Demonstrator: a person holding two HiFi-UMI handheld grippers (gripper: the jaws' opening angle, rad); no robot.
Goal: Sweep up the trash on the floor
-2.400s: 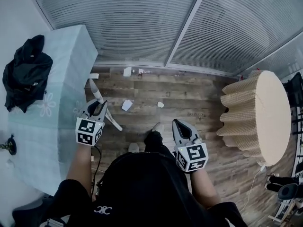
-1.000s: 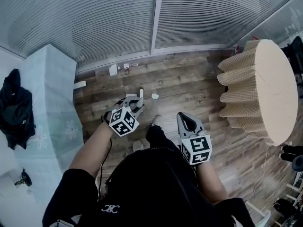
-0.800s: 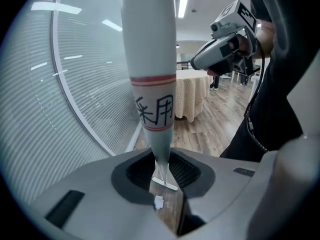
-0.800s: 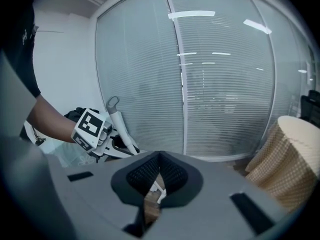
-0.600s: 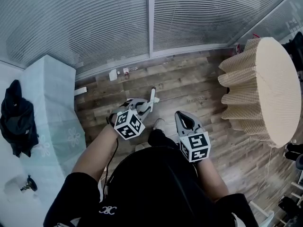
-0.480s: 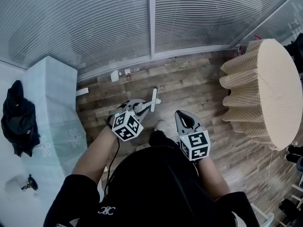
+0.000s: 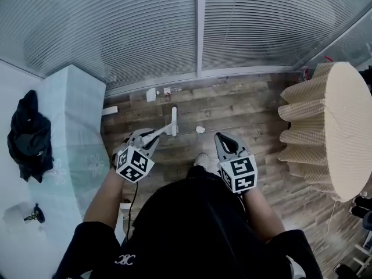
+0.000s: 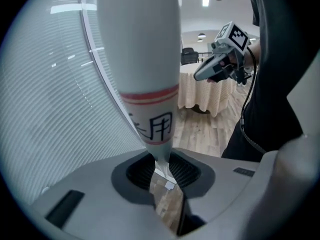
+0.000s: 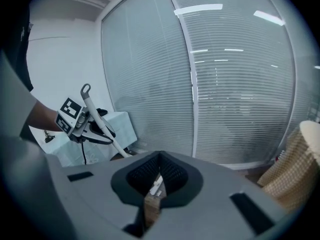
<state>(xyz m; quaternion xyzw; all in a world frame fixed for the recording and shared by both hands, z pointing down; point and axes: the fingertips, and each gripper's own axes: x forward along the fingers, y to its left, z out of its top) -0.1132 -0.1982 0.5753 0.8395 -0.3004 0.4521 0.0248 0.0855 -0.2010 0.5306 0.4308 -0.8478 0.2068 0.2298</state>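
My left gripper is shut on a long white handle of a sweeping tool. That handle fills the left gripper view, with a red band and black print; its lower end is hidden. The left gripper clamps it between the pads. A small white scrap of trash lies on the wood floor ahead, and more white scraps lie by the window. My right gripper is shut with nothing in it, to the right of the handle. The right gripper view shows the left gripper and the handle.
A table with a pale blue cloth stands at the left, with a black garment on it. A round table with a beige skirt stands at the right. Window blinds close off the far side. A white strip lies by the blue cloth.
My left gripper has moved left, toward the blue cloth, with the handle in it, and the handle now points more straight ahead. My right gripper has hardly moved.
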